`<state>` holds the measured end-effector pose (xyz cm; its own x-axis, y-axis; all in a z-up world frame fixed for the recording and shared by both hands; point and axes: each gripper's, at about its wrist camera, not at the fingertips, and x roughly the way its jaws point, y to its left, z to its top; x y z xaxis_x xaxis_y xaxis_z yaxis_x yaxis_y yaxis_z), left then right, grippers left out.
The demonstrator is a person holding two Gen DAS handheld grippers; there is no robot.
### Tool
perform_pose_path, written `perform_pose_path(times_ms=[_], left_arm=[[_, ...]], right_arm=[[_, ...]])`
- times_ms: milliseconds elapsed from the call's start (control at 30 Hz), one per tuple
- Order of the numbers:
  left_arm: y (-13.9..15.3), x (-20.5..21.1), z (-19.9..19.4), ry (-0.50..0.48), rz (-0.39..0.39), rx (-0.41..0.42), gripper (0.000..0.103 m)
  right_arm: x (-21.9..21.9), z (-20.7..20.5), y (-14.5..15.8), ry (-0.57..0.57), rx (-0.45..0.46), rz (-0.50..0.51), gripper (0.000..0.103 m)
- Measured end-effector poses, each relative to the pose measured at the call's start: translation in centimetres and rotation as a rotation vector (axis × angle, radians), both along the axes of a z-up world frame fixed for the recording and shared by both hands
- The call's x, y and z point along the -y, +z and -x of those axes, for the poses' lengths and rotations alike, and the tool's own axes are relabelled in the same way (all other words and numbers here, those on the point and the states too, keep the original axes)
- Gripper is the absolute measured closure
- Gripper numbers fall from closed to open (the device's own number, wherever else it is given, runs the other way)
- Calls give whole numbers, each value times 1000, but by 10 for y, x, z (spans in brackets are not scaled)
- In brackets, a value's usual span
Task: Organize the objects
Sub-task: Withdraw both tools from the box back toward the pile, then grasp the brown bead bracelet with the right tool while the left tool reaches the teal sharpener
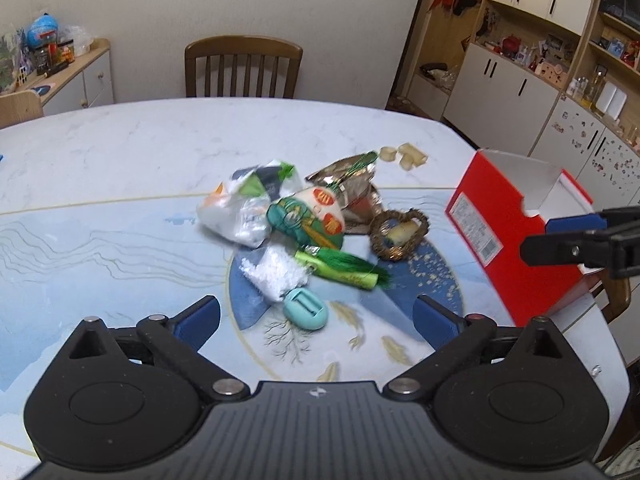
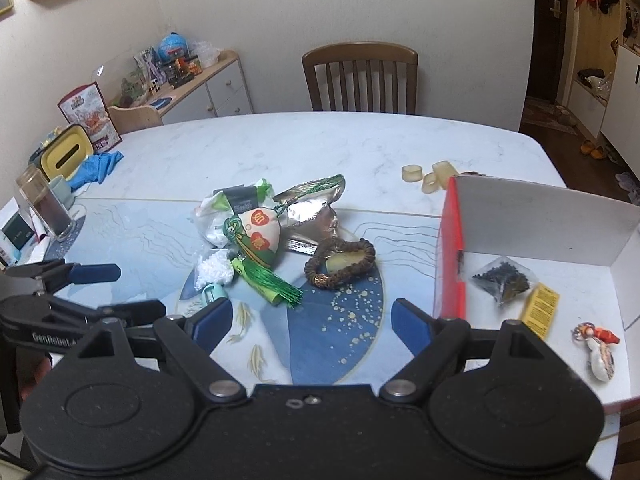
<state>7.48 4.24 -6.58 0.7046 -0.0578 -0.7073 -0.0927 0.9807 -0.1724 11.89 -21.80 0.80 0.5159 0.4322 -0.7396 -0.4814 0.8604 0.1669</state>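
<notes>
We hold both grippers spread and empty: left gripper (image 1: 316, 316) low centre, over the pile (image 1: 304, 220) at mid-frame; right gripper (image 2: 312, 320) beside the box (image 2: 452, 248) at right, probably waiting to receive items, judging by those already inside.

— Red outside and white inside on the box (image 2: 452, 248); white marble with pale blue wave lines and a dark blue, gold-speckled disc on the table (image 2: 340, 148).

— Green tassel (image 2: 276, 286) under a cream sachet (image 2: 262, 232) with red patches; brown on the bead bracelet (image 2: 340, 264).

— Mint on the small oval case (image 1: 306, 310); silver on the foil bag (image 2: 314, 210). Blue pads on black fingers (image 2: 212, 322).

— Yellow packet (image 2: 540, 310) in the box.
</notes>
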Motion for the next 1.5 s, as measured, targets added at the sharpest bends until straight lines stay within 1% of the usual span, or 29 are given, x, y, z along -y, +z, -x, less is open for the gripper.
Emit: perform_pose_path(times_ms=[133,233,367,633,767,1000,1167,1267,1333,1500], left_arm=[[-11,-7,-7,6,-36,-16,0],[-17,-17,-13,23,-29,-24,0],[-25,-24,-22,30,-43,-26,0],[-46,-18,-32,35,-40,-65,0],[-51,-11,-36,52,-51,-65,0],[-57,7,-39,45,-103,-51,0],[-61,13,-40,36,-109,-53,1],[-63,14,-40,55,-95,-58,1],[-64,12,-40,69,-80,-65,8],[-65,11,-41,91,-80,-76,13]], right_arm=[[-14,-7,-9,19,0,21,17],[-24,-13,-17,29,-7,38,18],[-37,-18,-30,42,-11,70,19],[-57,-33,-53,60,-25,108,22],[-60,-42,-61,21,-22,128,22],[-60,-61,-76,-24,-28,156,24],[-55,-74,-83,-72,-42,151,26],[-52,-83,-86,-101,-52,145,29],[-51,-87,-87,-109,-53,142,33],[-48,-96,-89,-122,-54,139,40]])
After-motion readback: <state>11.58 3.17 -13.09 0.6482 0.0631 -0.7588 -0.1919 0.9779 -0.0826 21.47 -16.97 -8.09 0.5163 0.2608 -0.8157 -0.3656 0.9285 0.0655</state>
